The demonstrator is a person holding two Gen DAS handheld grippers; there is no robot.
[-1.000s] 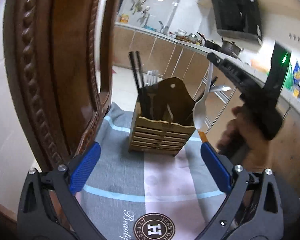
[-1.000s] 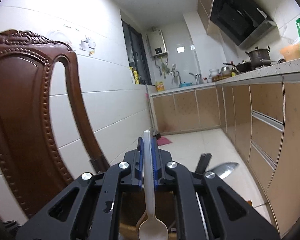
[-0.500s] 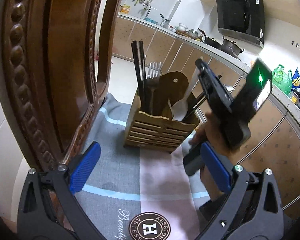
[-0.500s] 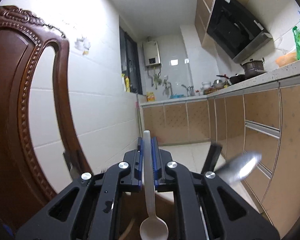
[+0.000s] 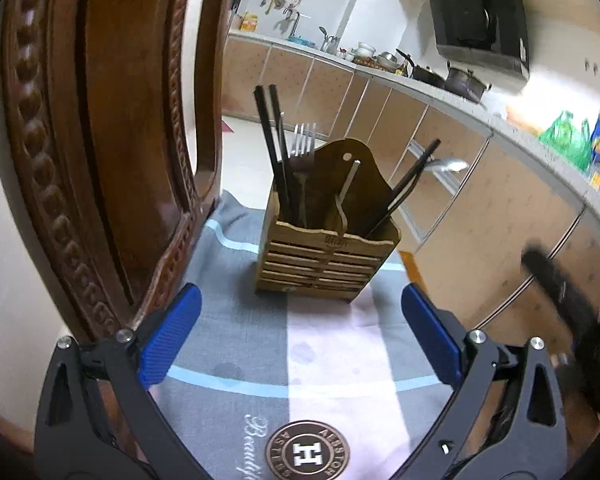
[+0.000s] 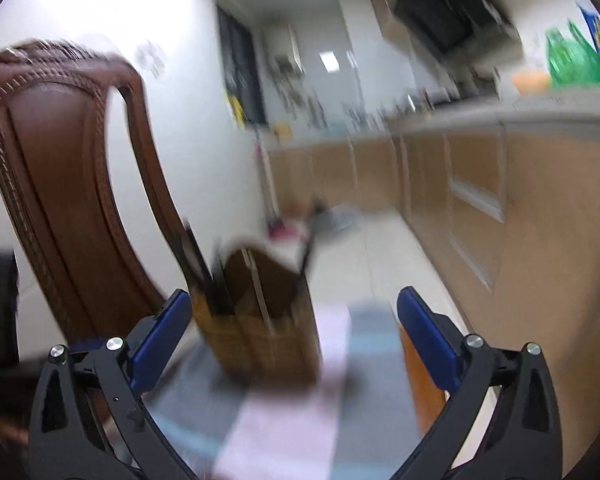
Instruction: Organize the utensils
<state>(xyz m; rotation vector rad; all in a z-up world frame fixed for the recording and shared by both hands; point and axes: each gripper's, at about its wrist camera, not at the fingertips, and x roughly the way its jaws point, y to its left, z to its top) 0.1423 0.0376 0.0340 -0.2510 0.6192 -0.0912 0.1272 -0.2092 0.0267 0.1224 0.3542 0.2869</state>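
Wooden utensil holder [image 5: 327,254] is standing on the striped cloth [image 5: 324,344], white spoon [image 5: 347,194] now resting inside; right gripper [image 6: 294,336], jaws just opened and empty, is backing off, while left gripper [image 5: 300,338] is hovering spread apart; fetching another utensil seems next

the grey-and-pink striped cloth [image 5: 236,396] carries a round brown emblem [image 5: 307,455] at six o'clock with a white "h" (ring lettering reads roughly "aesston"), and cursive "beauty" at its nine o'clock, cut off.
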